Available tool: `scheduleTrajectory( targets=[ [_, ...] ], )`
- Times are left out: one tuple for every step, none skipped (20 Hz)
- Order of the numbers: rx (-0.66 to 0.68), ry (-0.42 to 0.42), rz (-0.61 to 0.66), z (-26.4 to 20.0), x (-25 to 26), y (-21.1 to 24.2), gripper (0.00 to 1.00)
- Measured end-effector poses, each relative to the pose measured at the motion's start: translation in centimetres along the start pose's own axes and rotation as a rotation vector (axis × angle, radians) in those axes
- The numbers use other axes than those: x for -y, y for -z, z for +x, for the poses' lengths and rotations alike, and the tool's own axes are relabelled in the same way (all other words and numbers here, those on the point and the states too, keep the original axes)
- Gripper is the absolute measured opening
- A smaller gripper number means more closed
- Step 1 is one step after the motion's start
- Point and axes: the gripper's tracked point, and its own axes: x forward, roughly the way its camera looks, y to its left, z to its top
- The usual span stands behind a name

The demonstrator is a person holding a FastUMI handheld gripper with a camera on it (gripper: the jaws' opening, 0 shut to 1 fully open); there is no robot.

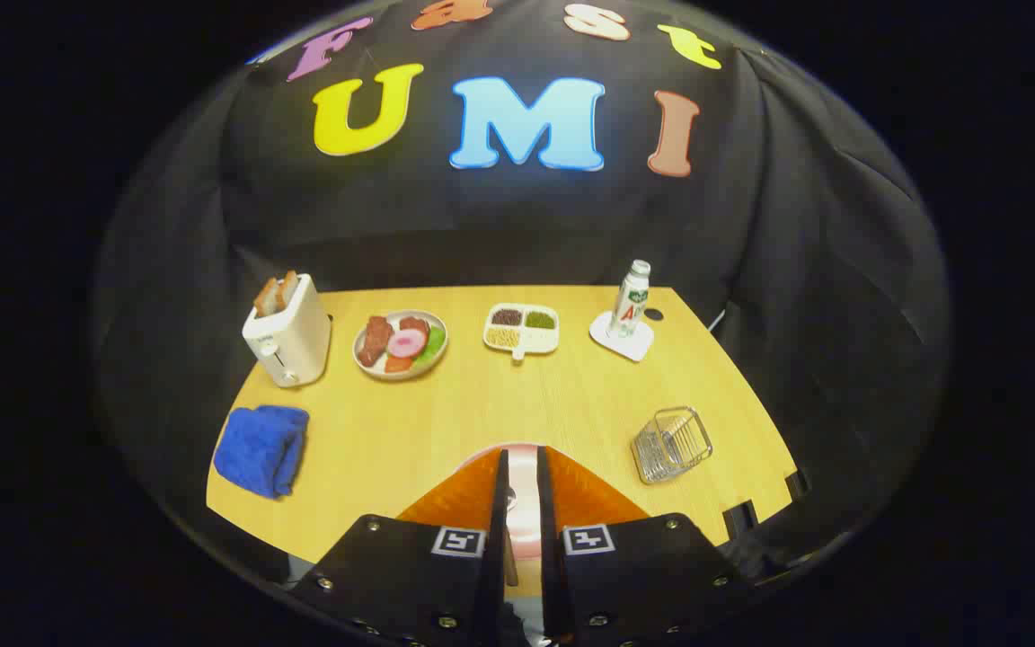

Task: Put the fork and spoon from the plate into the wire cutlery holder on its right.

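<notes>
Now hovering over pink plate (523, 485), gripper (522, 467) fingers narrowly parted, nothing clearly gripped; cutlery hidden. Wire cutlery holder (672, 444) empty, right of plate on wooden table (446, 413).

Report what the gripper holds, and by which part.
Cannot be told: the gripper has its fingers close together over the pink plate, a thin unclear sliver in the gap.
</notes>
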Motion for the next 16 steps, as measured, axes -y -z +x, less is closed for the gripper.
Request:
scheduleTrajectory(
  targets=[
    [-0.024, 0.002, 0.0, 0.5, 0.1, 0.7, 0.18],
    [-0.052, 0.007, 0.001, 1.0, 0.4, 1.5, 0.18],
    [-0.082, 0.016, -0.001, 1.6, 0.7, 2.5, 0.17],
    [-0.119, 0.022, -0.003, 2.1, 1.0, 3.5, 0.17],
    [-0.138, 0.022, -0.008, 2.3, 1.0, 4.3, 0.17],
    [-0.143, 0.015, -0.011, 2.7, 0.9, 4.7, 0.17],
    [-0.15, 0.003, -0.01, 2.9, 0.7, 5.1, 0.17],
    [-0.145, -0.005, -0.013, 3.0, 0.5, 5.2, 0.17],
    [-0.139, -0.013, -0.017, 3.2, 0.3, 5.3, 0.17],
    [-0.108, -0.035, -0.022, 3.0, -0.2, 4.7, 0.17],
    [-0.046, -0.053, -0.026, 3.0, -0.8, 3.7, 0.18],
    [0.01, -0.066, -0.031, 2.5, -1.1, 2.4, 0.17],
    [0.067, -0.078, -0.034, 2.2, -1.5, 1.2, 0.17],
    [0.09, -0.083, -0.034, 2.1, -1.7, 0.4, 0.17],
    [0.095, -0.088, -0.034, 2.0, -1.9, 0.5, 0.17],
    [0.094, -0.095, -0.036, 2.2, -2.3, 0.5, 0.17]
  ],
)
